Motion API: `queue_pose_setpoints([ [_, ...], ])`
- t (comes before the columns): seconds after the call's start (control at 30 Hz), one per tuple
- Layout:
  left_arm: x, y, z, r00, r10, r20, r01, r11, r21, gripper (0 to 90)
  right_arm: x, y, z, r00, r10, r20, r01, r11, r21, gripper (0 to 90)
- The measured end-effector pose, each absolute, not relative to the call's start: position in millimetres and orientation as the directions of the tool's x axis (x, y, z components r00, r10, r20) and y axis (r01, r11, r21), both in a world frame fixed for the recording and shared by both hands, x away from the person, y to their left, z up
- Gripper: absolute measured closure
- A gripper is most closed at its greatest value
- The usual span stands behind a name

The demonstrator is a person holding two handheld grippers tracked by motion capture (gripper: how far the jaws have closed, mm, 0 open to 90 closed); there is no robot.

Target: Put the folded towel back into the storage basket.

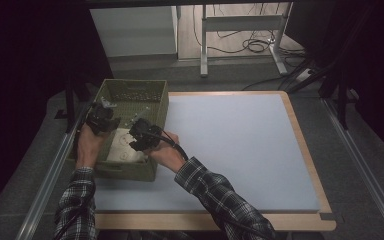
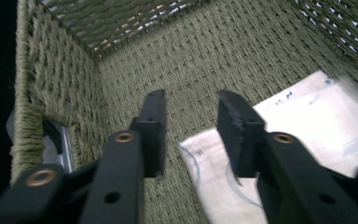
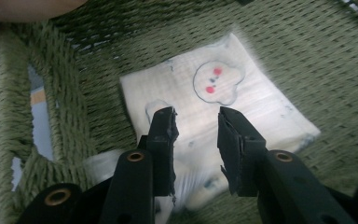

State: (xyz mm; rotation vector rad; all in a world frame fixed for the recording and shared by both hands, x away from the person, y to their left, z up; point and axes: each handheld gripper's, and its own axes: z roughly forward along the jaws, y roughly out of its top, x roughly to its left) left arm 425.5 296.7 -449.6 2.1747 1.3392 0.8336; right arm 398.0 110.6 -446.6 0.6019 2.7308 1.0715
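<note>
- A green woven basket [image 1: 152, 105] sits at the left edge of the table [image 1: 240, 145].
- A folded white cloth [image 3: 214, 107] lies flat on the bottom of the basket, in the half nearest the person. It has a small round face drawn on it, with red dots.
- Both grippers are down inside the basket.
- The right gripper [image 3: 196, 128] hangs just above the cloth. Its jaws are apart and hold nothing.
- The left gripper [image 2: 189, 121] is by the basket's left wall, beside the cloth's edge. Its jaws are apart too, and hold nothing.
- I think this is the reaching step: the person is getting ready to grab the cloth.
- Next, the right gripper needs to go lower, pinch the cloth at an edge, and squeeze.
- Then it can lift the cloth up over the basket's wall.
</note>
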Motion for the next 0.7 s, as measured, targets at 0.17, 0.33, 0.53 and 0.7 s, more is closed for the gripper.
queue_pose_setpoints([
  [0.17, 424.2, 296.2, -446.5, 0.328, 0.911, 0.250, 0.614, -0.406, 0.677, 51.7, 402.1, 101.4, -439.5, -0.899, 0.438, 0.021, 0.326, 0.636, 0.700, 65.0],
  [0.33, 424.2, 298.1, -445.3, 0.320, 0.925, 0.204, 0.614, -0.366, 0.699, 42.4, 403.4, 92.9, -437.6, -0.897, 0.442, 0.025, 0.326, 0.622, 0.711, 59.7],
  [0.53, 424.7, 299.5, -444.4, 0.330, 0.934, 0.136, 0.620, -0.323, 0.715, 31.2, 403.5, 85.0, -437.8, -0.899, 0.437, 0.021, 0.313, 0.610, 0.728, 48.2],
  [0.7, 424.6, 299.9, -442.5, 0.333, 0.939, 0.086, 0.623, -0.287, 0.727, 24.1, 403.0, 77.4, -433.5, -0.898, 0.439, 0.024, 0.307, 0.589, 0.748, 39.8],
])
